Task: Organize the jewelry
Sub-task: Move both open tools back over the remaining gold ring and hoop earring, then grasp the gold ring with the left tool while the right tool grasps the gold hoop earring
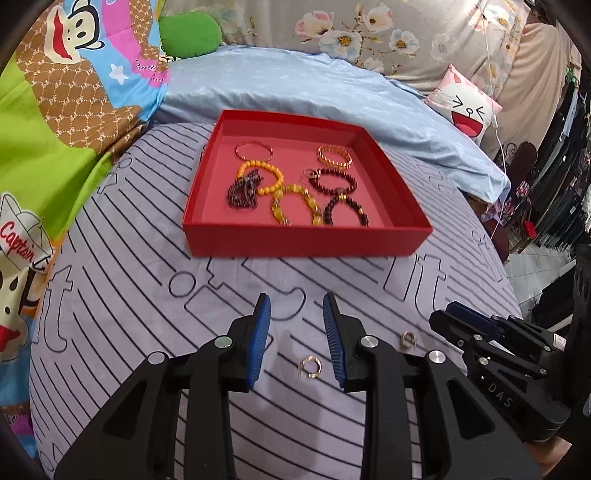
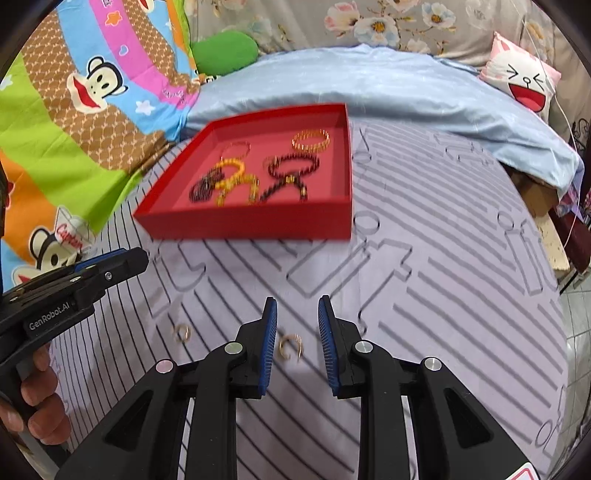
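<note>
A red tray point(image 1: 306, 242) lies on the striped bedspread and holds several bead bracelets point(image 1: 295, 184); it also shows in the right wrist view point(image 2: 251, 223). My left gripper point(image 1: 296, 306) is open above the bedspread, with a gold ring point(image 1: 309, 366) lying between its fingers. A second gold ring point(image 1: 407, 339) lies to its right. My right gripper point(image 2: 297, 308) is open, and that second ring point(image 2: 290, 346) lies between its fingers. The first ring point(image 2: 182, 332) shows at its left. Each gripper shows in the other's view: the right one point(image 1: 452, 314), the left one point(image 2: 129, 260).
A light blue quilt point(image 1: 314, 85) is bunched behind the tray. A cartoon monkey blanket point(image 1: 55, 110) lies at the left with a green cushion point(image 1: 190, 35). A pink face pillow point(image 1: 467, 107) sits at the back right. The bed's edge drops off at the right point(image 2: 565, 332).
</note>
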